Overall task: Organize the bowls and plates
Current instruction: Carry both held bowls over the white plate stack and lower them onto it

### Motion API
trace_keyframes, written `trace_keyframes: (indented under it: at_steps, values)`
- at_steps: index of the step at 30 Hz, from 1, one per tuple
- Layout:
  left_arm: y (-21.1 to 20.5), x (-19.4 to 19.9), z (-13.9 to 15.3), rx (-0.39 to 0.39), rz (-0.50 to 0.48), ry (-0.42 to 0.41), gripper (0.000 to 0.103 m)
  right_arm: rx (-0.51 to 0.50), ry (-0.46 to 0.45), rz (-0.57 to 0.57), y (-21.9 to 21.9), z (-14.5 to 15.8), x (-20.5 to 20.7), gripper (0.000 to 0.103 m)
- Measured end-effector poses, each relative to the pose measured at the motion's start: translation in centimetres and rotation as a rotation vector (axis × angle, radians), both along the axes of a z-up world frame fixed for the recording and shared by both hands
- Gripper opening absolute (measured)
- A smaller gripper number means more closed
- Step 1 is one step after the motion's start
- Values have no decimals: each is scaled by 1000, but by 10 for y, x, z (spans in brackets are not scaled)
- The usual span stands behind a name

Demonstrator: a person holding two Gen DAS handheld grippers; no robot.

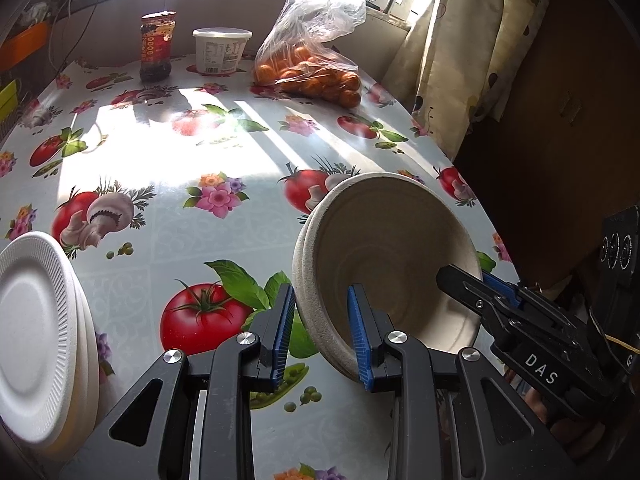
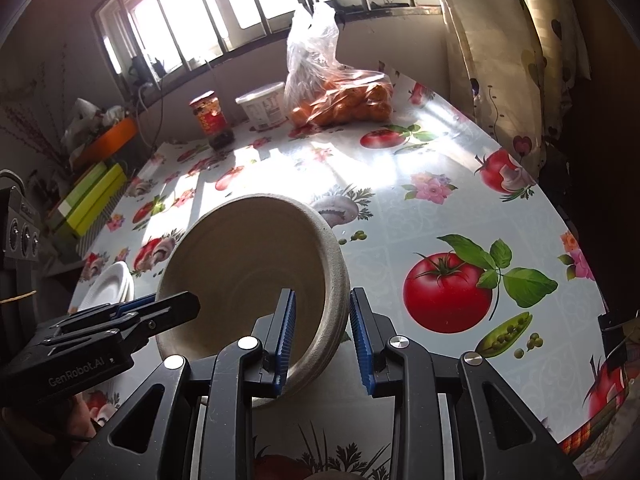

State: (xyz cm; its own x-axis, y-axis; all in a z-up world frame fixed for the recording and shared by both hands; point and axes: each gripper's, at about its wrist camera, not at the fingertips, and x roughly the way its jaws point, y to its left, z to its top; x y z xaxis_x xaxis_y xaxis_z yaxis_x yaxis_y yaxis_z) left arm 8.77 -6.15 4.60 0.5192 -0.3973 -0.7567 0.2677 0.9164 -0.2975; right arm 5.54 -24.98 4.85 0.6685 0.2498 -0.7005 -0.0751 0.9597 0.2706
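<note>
Beige bowl stack (image 1: 384, 248) tilted, rim clamped between both grippers' pads.

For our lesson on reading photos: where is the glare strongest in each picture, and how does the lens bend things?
Left wrist view: sunlight washes out the tablecloth in pale stripes below the jar; the table edge curves, corners go dark. Right wrist view: the window is blown white, glare spreads behind the bowl, and the window bars bow.
</note>
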Motion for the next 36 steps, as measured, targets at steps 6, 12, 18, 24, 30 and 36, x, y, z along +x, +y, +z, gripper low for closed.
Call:
trace_keyframes:
  at_steps: [6,12,18,24,30,36]
  values:
    - [8,-4,6,-6,21,-8,29,-4,-6,17,7,6,-1,27]
    - [19,-8,12,-11,50,-20,29,-12,-14,46,20,14,1,27]
    - [35,-12,16,-10,84,-31,29,-23,-22,84,35,19,3,27]
    - [51,-18,21,-15,115,-43,29,-27,-24,121,51,23,6,27]
    - [67,-23,24,-13,150,-48,29,-39,-34,157,71,28,6,27]
    - [85,-27,26,-8,185,-58,29,-41,-37,194,90,31,10,27]
